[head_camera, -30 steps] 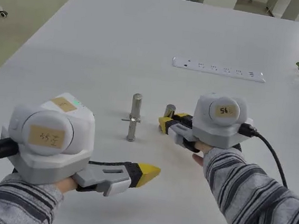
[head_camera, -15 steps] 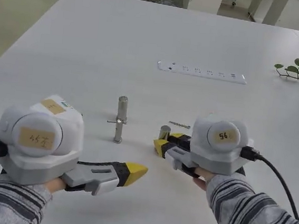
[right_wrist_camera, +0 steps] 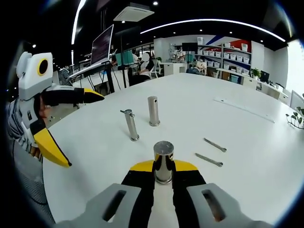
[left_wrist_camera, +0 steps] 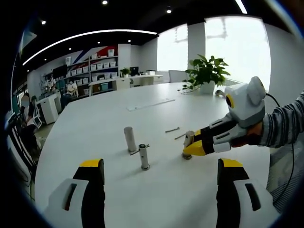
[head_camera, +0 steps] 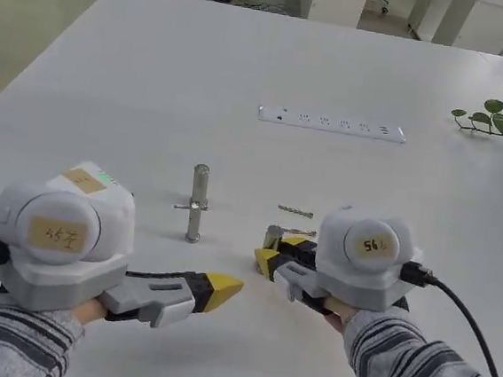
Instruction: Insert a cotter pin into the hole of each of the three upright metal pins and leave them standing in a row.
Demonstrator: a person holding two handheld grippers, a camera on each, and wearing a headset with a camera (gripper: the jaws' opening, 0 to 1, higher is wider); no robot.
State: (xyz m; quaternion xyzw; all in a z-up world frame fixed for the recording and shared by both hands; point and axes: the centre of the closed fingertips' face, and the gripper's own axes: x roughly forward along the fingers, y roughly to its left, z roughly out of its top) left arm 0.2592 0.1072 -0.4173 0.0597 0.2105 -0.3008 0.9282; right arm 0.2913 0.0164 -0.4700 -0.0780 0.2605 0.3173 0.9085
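Right gripper [right_wrist_camera: 163, 167] fingers clamped on pin [right_wrist_camera: 163, 154], upright on table [right_wrist_camera: 266, 142]. Left gripper [left_wrist_camera: 160, 166] fingers spread, empty. Loose cotters [right_wrist_camera: 209, 159] just right of right fingers. Likely best: hold pin vertical, left fetches cotter, feeds straight.

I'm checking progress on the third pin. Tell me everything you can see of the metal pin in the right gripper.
The metal pin is a short, shiny silver cylinder with a flat, bevelled top. It stands upright on the white table, its lower part clamped between the yellow-tipped jaws of the right gripper. No cotter pin crosses it; its hole isn't visible.
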